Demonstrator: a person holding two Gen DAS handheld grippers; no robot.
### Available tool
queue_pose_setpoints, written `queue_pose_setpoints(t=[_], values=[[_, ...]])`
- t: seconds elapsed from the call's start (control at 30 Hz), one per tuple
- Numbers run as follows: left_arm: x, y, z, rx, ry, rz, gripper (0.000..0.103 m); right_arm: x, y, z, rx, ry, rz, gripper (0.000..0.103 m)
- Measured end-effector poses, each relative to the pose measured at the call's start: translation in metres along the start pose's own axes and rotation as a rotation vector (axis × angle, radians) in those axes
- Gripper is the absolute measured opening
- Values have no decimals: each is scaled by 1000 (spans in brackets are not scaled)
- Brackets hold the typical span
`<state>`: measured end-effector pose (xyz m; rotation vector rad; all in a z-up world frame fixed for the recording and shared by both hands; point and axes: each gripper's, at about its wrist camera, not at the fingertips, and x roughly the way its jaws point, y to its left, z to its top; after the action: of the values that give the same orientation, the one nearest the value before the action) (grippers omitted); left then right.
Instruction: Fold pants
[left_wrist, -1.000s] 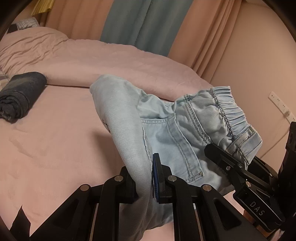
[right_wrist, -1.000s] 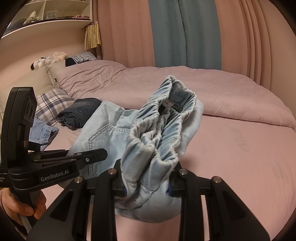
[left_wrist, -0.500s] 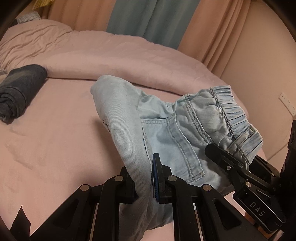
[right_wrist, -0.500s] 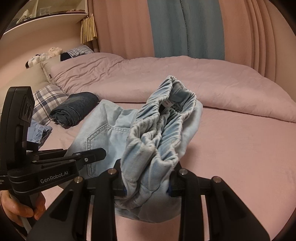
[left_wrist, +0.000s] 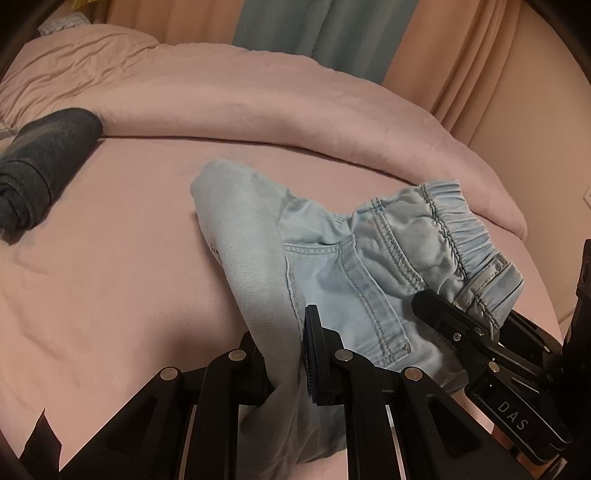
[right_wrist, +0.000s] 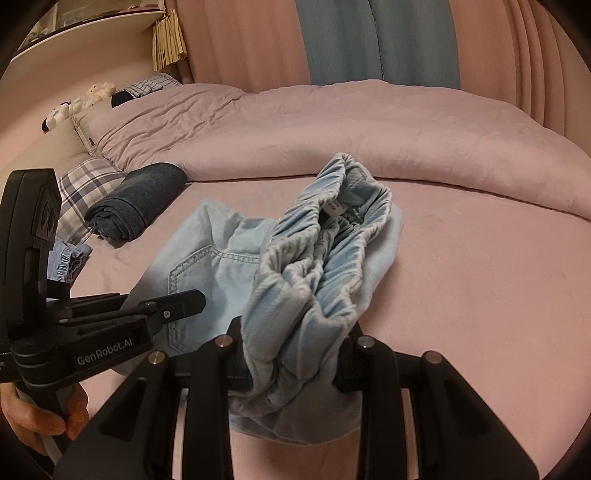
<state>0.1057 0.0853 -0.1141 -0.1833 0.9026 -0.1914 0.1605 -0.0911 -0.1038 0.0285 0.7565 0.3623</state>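
Light blue denim pants (left_wrist: 332, 266) with an elastic waistband are held up over the pink bed (left_wrist: 110, 277). My left gripper (left_wrist: 284, 354) is shut on a folded edge of the leg fabric. My right gripper (right_wrist: 295, 354) is shut on the bunched waistband (right_wrist: 325, 258). The right gripper also shows in the left wrist view (left_wrist: 458, 325) at the waistband corner. The left gripper shows in the right wrist view (right_wrist: 177, 306) beside the back pocket. The pants hang between the two grippers, with the far part touching the bed.
A folded dark blue garment (right_wrist: 136, 203) lies on the bed to the left, also in the left wrist view (left_wrist: 40, 162). A plaid pillow (right_wrist: 81, 188) and another light blue garment (right_wrist: 68, 258) sit at the far left. A rolled pink duvet (right_wrist: 332, 140) lies across the back.
Both grippers have carried the pants lower and forward over the bed. Both grips hold unchanged.
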Motion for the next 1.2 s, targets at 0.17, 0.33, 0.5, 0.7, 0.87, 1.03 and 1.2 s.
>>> queue_pose_setpoints(t=[0.17,0.33,0.5,0.7,0.87,1.03,1.2], values=[[5,11,-7,-25,29,48,12,15,-13,-7,25,60,-15,33],[13,10,-8,13,27,122,47,29,-33,-20,90,152,-54,53],[13,30,-13,-26,26,197,82,22,-41,-26,92,157,-165,93],[-16,20,-10,50,-73,373,85,-6,-53,-24,122,131,-195,96],[-52,15,8,31,-214,229,85,-40,-43,-16,52,11,-306,96],[-13,7,36,40,-134,71,84,-49,-45,-4,72,-17,-11,43],[38,16,46,40,-9,93,80,-13,-25,-3,-27,34,33,23]])
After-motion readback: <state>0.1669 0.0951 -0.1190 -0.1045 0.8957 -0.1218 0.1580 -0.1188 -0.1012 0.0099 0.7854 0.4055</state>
